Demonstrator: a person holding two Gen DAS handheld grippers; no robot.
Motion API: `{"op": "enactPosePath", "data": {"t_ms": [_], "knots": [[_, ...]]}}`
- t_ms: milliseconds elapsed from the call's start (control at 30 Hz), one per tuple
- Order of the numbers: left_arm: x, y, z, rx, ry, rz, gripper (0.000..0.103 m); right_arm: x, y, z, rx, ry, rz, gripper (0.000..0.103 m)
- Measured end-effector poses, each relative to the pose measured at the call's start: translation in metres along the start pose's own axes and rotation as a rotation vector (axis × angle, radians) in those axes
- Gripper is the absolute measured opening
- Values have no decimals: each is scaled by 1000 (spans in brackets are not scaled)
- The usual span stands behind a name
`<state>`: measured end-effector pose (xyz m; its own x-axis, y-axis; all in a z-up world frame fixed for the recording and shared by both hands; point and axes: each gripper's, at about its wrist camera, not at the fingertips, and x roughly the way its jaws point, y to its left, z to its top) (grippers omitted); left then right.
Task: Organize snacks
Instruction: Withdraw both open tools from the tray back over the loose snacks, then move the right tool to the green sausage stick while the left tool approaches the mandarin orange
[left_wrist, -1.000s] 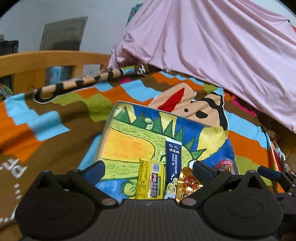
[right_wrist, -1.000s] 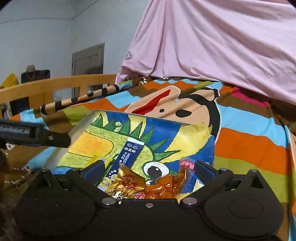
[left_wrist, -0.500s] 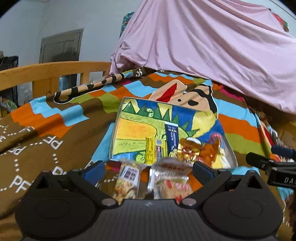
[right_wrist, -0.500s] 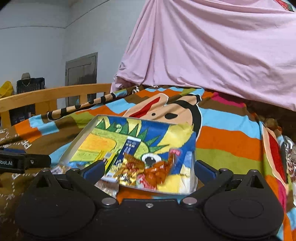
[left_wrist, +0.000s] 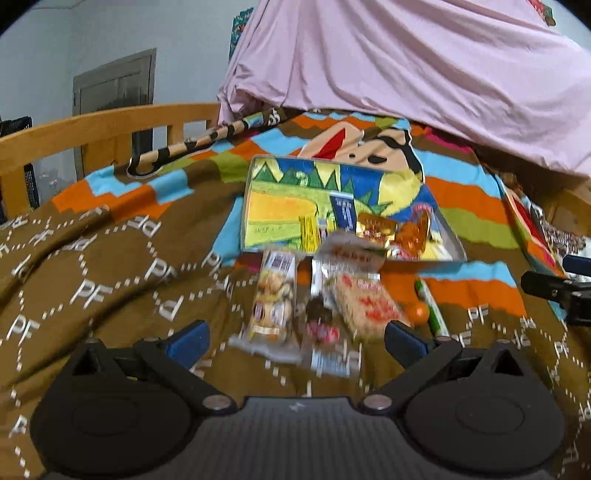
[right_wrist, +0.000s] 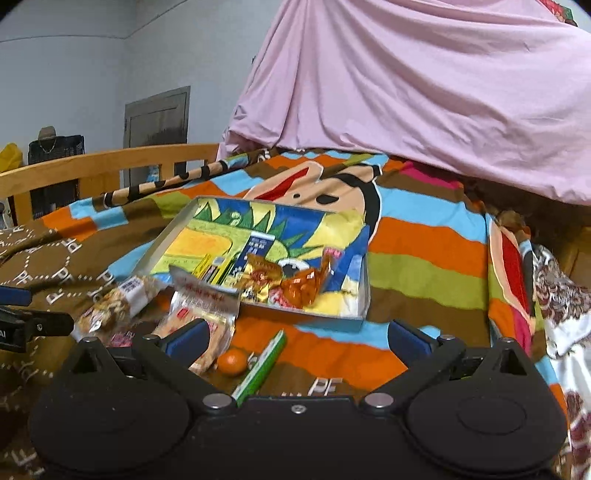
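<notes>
Left wrist view: the left gripper (left_wrist: 295, 336) hangs over a bed covered by a patterned blanket (left_wrist: 110, 273), its two blue-padded fingers (left_wrist: 188, 338) spread wide apart with nothing between them. Just ahead lie loose snacks, all smeared by motion blur: a biscuit packet (left_wrist: 273, 306), a dark-printed packet (left_wrist: 321, 321) beside it, and a red-and-white cracker packet (left_wrist: 364, 306) whose print cannot be read. To their right sit a small orange ball-like sweet (left_wrist: 419, 312) and a green stick pack (left_wrist: 432, 310). Beyond them a shallow tray (left_wrist: 245, 206) with a dinosaur drawing holds a yellow bar (left_wrist: 310, 230), a blue stick (left_wrist: 345, 212) and gold and orange wrappers (left_wrist: 395, 232), crowded at its near right end. The right gripper's tip (left_wrist: 554, 291) pokes in at the right edge, mostly cut off. A pink sheet (left_wrist: 406, 74) drapes the far side.

Right wrist view: the right gripper (right_wrist: 295, 339) also stands wide apart and empty. Its left finger (right_wrist: 188, 338) covers part of the cracker packet (right_wrist: 207, 314); the orange sweet (right_wrist: 232, 362) and green stick pack (right_wrist: 264, 363) lie between the fingers, the stick's lower end hidden behind the gripper body. The biscuit packet (right_wrist: 110, 306) is blurred. The tray (right_wrist: 364, 291) lies just behind, wrappers (right_wrist: 288, 284) piled at its near side. A black piece of the left gripper (right_wrist: 33, 325) enters from the left, cut off. A wooden bed rail (right_wrist: 110, 166) runs behind.
</notes>
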<state>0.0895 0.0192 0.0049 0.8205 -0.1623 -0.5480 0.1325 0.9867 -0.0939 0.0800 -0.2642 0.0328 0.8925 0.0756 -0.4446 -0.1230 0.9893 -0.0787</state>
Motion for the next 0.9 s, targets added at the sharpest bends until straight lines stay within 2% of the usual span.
{"op": "enactPosePath", "data": {"t_ms": [500,900], "knots": [[-20,8,-40,12,78,4,103,-15,32,-45,-48,136,57,102],[-13,6,-43,18,114,18,103,-1,40,-57,-51,202,88,102]]}}
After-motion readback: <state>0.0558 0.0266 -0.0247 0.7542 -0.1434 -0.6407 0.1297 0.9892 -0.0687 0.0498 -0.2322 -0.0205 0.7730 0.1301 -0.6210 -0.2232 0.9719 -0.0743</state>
